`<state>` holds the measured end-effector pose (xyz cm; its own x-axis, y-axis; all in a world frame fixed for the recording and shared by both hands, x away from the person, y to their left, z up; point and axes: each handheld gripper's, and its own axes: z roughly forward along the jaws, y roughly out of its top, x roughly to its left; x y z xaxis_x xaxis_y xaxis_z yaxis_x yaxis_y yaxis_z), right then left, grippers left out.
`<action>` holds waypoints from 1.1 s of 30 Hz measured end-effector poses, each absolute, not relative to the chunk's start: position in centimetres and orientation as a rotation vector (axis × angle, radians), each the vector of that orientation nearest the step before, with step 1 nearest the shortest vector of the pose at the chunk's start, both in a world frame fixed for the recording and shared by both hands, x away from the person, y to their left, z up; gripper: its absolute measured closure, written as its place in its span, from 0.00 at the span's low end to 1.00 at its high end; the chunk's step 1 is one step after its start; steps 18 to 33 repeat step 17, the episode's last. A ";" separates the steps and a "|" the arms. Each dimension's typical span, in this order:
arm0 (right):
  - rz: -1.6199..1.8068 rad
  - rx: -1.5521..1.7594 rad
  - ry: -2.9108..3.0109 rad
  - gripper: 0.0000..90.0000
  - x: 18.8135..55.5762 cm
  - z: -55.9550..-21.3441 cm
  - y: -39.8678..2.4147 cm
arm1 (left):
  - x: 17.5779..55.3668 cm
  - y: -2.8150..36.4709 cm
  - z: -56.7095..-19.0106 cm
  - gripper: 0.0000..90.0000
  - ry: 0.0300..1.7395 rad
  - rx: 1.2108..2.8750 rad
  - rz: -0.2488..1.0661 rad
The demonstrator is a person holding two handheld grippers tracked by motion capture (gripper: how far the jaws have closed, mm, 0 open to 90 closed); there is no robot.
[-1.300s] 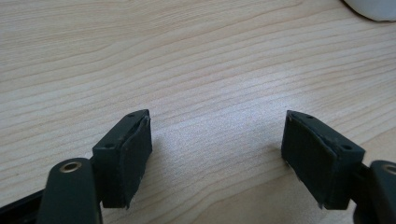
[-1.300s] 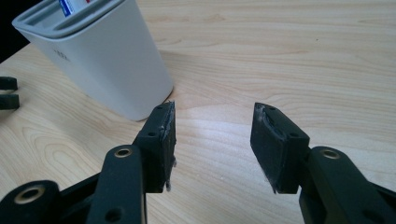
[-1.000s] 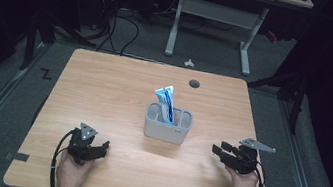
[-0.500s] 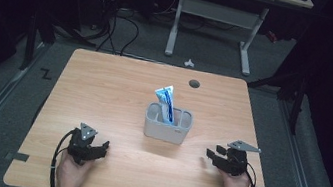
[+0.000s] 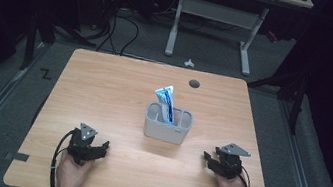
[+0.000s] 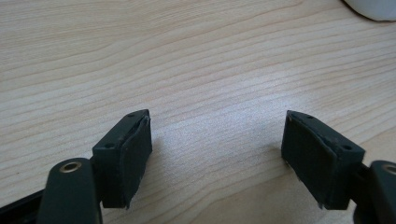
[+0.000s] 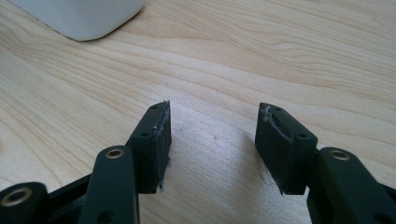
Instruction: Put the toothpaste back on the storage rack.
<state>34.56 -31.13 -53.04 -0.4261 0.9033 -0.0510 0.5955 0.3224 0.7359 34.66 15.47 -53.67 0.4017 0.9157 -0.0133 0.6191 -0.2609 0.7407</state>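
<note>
So the right gripper [image 5: 214, 160] has come down from a bit higher up to rest low by the table [image 5: 114, 90], jaws just opening, nothing between them. The left gripper [image 5: 94, 150] hasn't budged, released too. The tube [image 5: 166, 102] stands in the white caddy [image 5: 167, 130] between them, so the job looks wrapped up.

Dim room, dark at the edges, light falling mainly on a pale wooden table [image 5: 104, 89] with a round cable hole [image 5: 194, 84] near its far edge. Grey carpeted floor [image 5: 211, 55] around it. Beyond, a white-legged desk [image 5: 217, 15], black cables [image 5: 119, 30] trailing beneath. Tape marks [image 5: 46, 74] on the floor at left.
</note>
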 end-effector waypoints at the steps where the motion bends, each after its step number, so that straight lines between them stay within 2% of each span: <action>1: 0.898 1.321 2.136 0.51 34.6 -53.0 -31.1 | 34.7 15.5 -53.7 0.28 1.306 1.986 0.563; 33: 0.916 1.360 2.139 0.49 34.7 -53.0 -31.4 | 34.7 15.5 -53.7 0.28 1.305 1.986 0.561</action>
